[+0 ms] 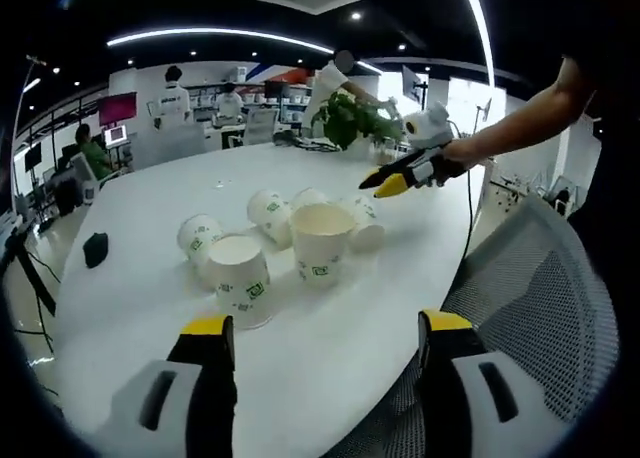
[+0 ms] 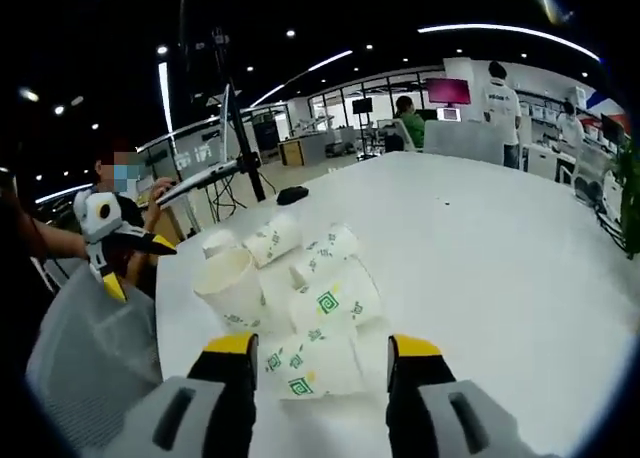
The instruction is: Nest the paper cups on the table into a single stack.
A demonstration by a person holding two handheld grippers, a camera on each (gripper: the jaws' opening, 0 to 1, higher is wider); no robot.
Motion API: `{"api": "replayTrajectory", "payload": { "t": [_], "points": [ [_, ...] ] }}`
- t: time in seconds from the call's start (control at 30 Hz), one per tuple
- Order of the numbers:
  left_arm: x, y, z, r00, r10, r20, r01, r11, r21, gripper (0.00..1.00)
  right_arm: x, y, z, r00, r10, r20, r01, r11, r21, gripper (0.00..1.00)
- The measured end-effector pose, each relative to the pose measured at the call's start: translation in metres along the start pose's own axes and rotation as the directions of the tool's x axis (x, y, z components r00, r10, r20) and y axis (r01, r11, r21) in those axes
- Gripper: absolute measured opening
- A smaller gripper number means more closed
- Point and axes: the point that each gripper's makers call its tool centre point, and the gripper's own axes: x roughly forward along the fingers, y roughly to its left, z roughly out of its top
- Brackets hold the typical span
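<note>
White paper cups (image 1: 290, 243) clustered on my table (image 1: 150, 308), several tipped, count unclear | left gripper (image 1: 325, 343) fingers apart, empty | right gripper (image 2: 315, 363) fingers apart over cups (image 2: 310, 308), bases cut off

an open-plan office: desks with monitors (image 2: 447, 91), seated workers, ceiling strip lights, mesh chair (image 1: 545, 298).
</note>
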Motion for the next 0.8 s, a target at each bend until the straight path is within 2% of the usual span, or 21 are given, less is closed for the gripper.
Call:
{"api": "replayTrajectory", "payload": {
  "t": [0.07,0.2,0.37,0.53,0.63,0.8],
  "points": [
    [0.000,-0.001,0.001,1.000,-0.005,0.006,0.005,1.000,0.010,0.75,0.002,0.000,-0.001,1.000,0.002,-0.010,-0.002,1.000,-0.001,0.46],
    [0.000,-0.002,-0.001,1.000,-0.010,0.006,0.010,1.000,0.007,0.75,0.006,-0.002,-0.001,1.000,0.000,-0.011,0.000,1.000,-0.014,0.46],
    [0.000,-0.004,0.000,1.000,-0.020,0.017,0.020,1.000,0.012,0.75,0.012,-0.004,-0.003,1.000,0.018,-0.013,-0.018,1.000,0.019,0.44],
    [0.000,-0.001,0.004,0.999,-0.012,0.044,0.012,1.000,0.006,0.82,0.015,0.001,-0.003,1.000,0.027,-0.012,-0.026,0.998,0.061,0.43],
    [-0.001,0.000,0.004,0.999,-0.003,0.047,0.003,1.000,-0.006,0.83,0.016,0.004,-0.004,0.999,0.040,-0.017,-0.038,0.995,0.091,0.43],
    [0.000,0.001,0.004,0.999,0.004,0.043,-0.004,1.000,-0.001,0.83,0.017,0.007,-0.006,0.998,0.057,-0.012,-0.056,0.994,0.096,0.38]
  ]
}}
